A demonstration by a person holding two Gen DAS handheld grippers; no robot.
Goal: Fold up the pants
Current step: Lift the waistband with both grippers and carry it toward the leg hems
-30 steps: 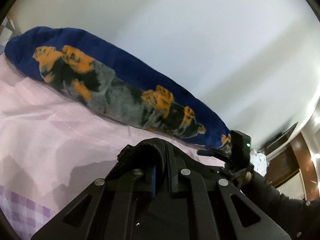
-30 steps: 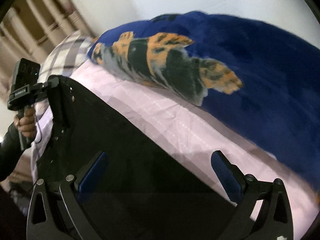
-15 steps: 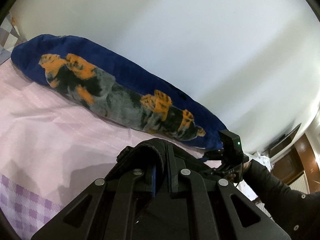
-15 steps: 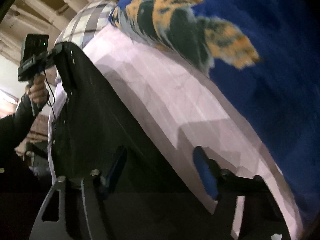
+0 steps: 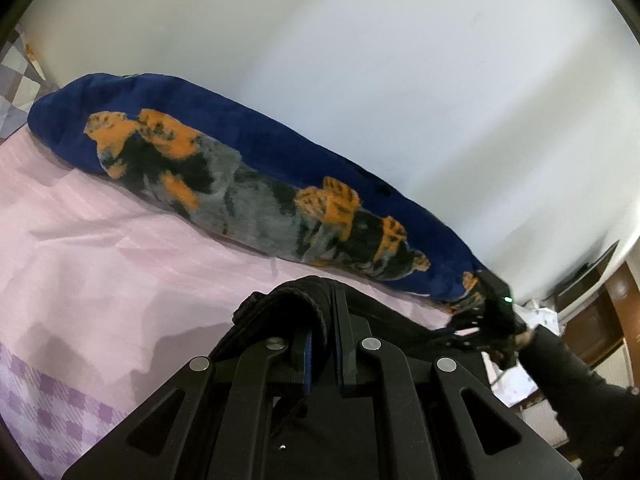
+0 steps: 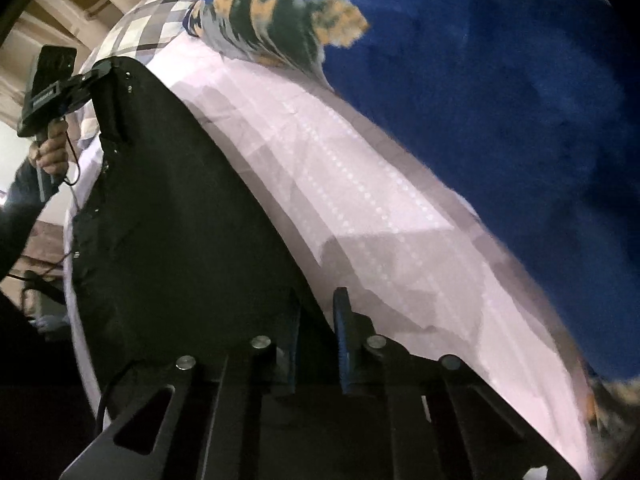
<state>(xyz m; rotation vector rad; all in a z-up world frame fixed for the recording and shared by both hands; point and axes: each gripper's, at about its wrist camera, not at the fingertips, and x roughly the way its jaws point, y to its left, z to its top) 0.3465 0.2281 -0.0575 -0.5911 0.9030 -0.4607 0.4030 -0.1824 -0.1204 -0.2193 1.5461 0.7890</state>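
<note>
The black pants (image 6: pixel 160 208) lie stretched over the pink bedsheet (image 6: pixel 360 184). My left gripper (image 5: pixel 323 344) is shut on one bunched end of the pants (image 5: pixel 296 300). My right gripper (image 6: pixel 316 340) is shut on the pants' edge at the other end. The left gripper also shows in the right wrist view (image 6: pixel 86 80), held by a hand, clamping the far corner. The right gripper shows in the left wrist view (image 5: pixel 464 322), blurred, at the far end of the pants.
A rolled blue blanket with an orange and grey animal print (image 5: pixel 248 192) lies along the white wall (image 5: pixel 400 80) behind the pants. A checked pillow (image 6: pixel 148 28) sits at the head of the bed. Wooden furniture (image 5: pixel 592 320) stands beyond the bed's end.
My right gripper has closed from wide open onto the pants' edge. The left gripper stayed shut on the pants and tilted up a little.
</note>
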